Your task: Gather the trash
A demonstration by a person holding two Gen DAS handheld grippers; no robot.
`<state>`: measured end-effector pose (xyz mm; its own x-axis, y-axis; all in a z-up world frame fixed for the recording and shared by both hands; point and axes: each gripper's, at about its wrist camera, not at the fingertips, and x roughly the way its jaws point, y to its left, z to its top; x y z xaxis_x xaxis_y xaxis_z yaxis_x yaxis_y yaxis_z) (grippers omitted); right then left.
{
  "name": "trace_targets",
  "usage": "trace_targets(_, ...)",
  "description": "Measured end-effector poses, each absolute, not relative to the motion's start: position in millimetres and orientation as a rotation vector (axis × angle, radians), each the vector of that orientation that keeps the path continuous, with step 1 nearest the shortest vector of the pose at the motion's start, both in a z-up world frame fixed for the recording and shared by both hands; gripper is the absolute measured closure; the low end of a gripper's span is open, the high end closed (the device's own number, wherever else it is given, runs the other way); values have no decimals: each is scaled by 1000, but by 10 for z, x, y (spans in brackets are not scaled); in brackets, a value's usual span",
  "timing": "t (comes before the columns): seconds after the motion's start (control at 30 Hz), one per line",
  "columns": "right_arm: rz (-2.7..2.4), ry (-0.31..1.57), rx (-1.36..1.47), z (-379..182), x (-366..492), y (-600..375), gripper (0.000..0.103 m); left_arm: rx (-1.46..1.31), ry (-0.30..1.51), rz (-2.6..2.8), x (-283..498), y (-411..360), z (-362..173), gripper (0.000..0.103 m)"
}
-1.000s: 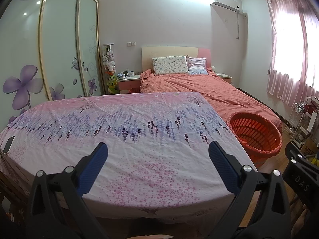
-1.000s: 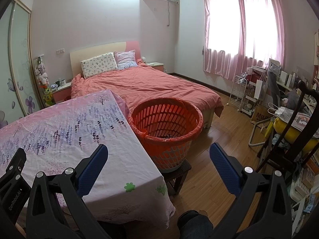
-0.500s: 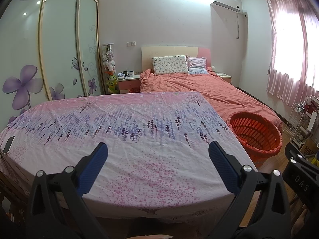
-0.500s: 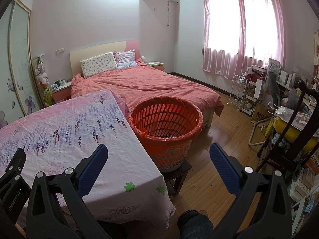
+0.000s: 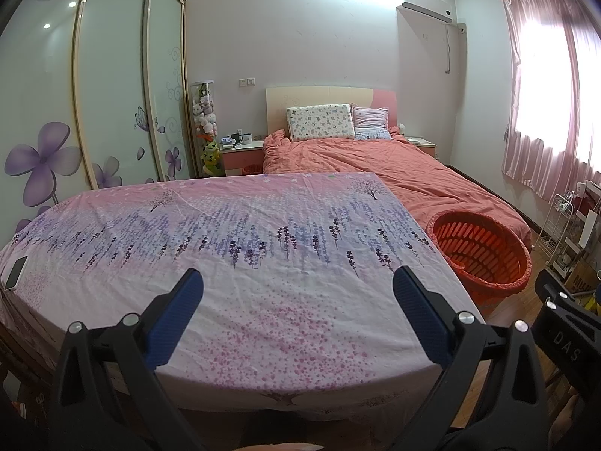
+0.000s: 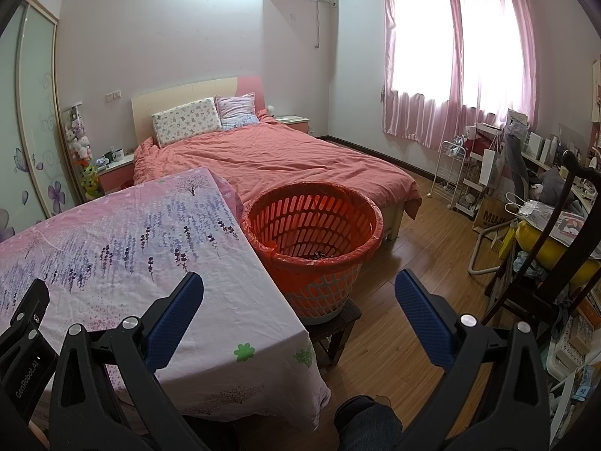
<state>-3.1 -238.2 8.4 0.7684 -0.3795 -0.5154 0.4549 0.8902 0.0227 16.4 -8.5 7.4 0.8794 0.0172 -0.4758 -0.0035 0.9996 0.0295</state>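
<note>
Basket (image 6: 313, 225), orange, round and slotted, stands upright, mouth up, on a dark stool (image 6: 332, 329) beside the floral-clothed table (image 5: 263, 263); dark bits inside. Left gripper (image 5: 296, 287) and right gripper (image 6: 298, 287) gape, holding nothing.

At the lower right of the left wrist view, white letters "DAS" stand on the black body of the right gripper (image 5: 567, 342). At the lower left of the right wrist view, "GenRobot.AI" runs along the black body of the left gripper (image 6: 26, 357). At the right of that view, a brown cardboard box (image 6: 493, 217) on the floor bears dark letters "MUJ"; the rest is hidden.
</note>
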Motion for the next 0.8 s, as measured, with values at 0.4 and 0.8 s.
trace_targets(0.4, -455, 528, 150, 61, -37, -2379, 2, 28, 499, 11, 168, -91, 62, 4)
trace_targets(0.8, -455, 528, 150, 65, -32, -2382, 2, 28, 500, 10, 157, -102, 43, 4)
